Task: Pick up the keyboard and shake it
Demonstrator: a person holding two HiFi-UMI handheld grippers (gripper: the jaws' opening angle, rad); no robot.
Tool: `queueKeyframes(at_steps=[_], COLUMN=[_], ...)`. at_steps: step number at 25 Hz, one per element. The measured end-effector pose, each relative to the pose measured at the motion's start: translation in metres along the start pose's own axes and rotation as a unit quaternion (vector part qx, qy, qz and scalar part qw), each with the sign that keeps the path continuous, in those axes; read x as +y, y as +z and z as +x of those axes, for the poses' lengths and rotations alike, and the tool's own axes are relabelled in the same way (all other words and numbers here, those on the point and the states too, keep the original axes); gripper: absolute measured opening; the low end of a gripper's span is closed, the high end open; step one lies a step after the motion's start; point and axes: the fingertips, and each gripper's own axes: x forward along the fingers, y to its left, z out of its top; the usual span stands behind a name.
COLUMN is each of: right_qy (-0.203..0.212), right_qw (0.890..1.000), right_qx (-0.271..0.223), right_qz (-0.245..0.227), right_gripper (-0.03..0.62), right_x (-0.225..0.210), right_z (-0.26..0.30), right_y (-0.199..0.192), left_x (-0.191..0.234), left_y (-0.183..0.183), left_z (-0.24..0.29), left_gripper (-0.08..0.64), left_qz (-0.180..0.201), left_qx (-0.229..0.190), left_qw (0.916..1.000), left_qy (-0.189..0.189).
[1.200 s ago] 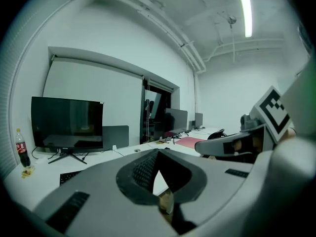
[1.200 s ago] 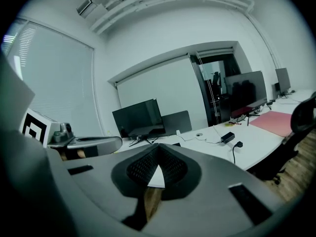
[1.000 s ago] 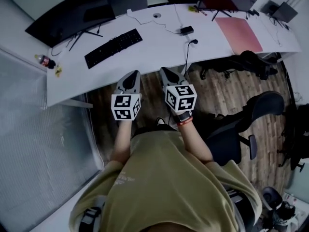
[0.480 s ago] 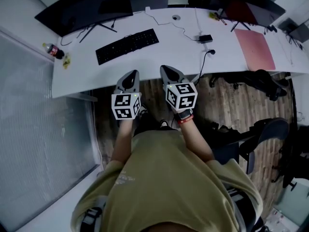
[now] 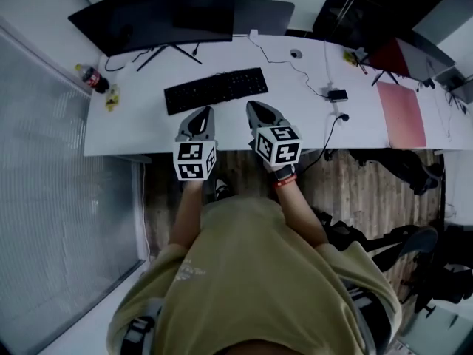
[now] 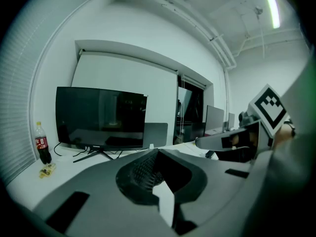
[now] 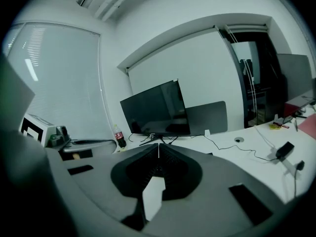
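At the far left of the white counter (image 5: pixel 148 132) a cola bottle (image 5: pixel 94 78) stands beside the dark monitor (image 5: pixel 162 13). The left claw (image 5: pixel 206 112), jaws pressed together on nothing, hangs over the near edge. The black keyboard (image 5: pixel 216 90) lies aslant just beyond both tips, untouched. The right claw (image 5: pixel 252 107) is likewise closed and empty.

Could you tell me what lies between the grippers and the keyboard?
Only bare white desk, in the head view, separates left gripper and right gripper from the keyboard.
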Motion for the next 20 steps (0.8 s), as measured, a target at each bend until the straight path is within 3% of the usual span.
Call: queueKeyframes(at_steps=[9, 20], right_qy=[0.018, 0.012], right_qw=[0.999, 0.997], right_qx=[0.025, 0.082], right_qz=[-0.015, -0.009], right_gripper=[0.025, 0.026], right_x=[0.021, -0.012], right_z=[0.093, 0.165], right_y=[0.0, -0.024], left_x=[0.098, 0.174], left_y=[-0.009, -0.044], left_z=[0.023, 0.063], left_gripper=[0.02, 0.021], left_qz=[-0.017, -0.045], left_qx=[0.009, 0.06], left_qw=[0.9995, 0.9957], left_qy=[0.024, 0.055])
